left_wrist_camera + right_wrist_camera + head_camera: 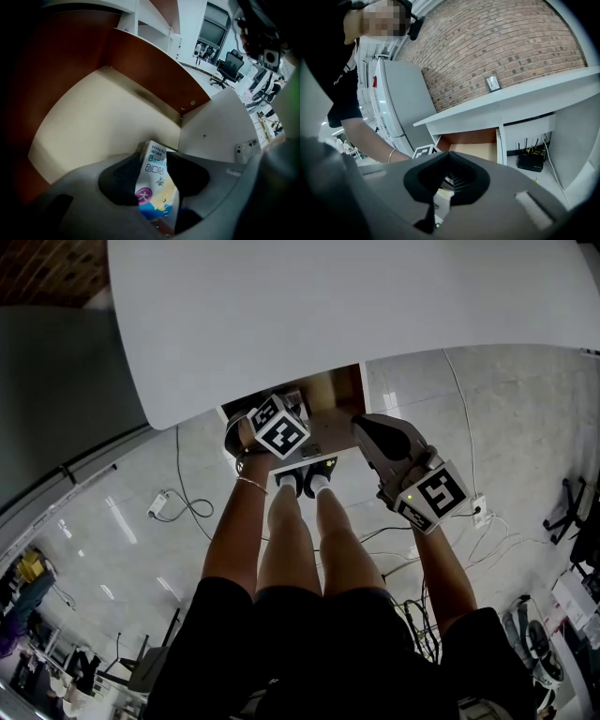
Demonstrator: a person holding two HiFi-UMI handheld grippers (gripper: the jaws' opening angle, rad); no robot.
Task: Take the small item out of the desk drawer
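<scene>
We see one open drawer (330, 390), two handheld grippers and one small item. In the head view, below one white desk top (328, 306), the left gripper (279, 432) points down into the drawer at centre frame, and the right gripper (368, 427) hangs just right of it. Only the left gripper view shows the item. It is one small printed box (157, 187), lower centre, inside the drawer, between that gripper's released, wide-spread jaws. Only the right gripper view shows a brick wall (501, 51), and its own jaws clenched together, empty.
</scene>
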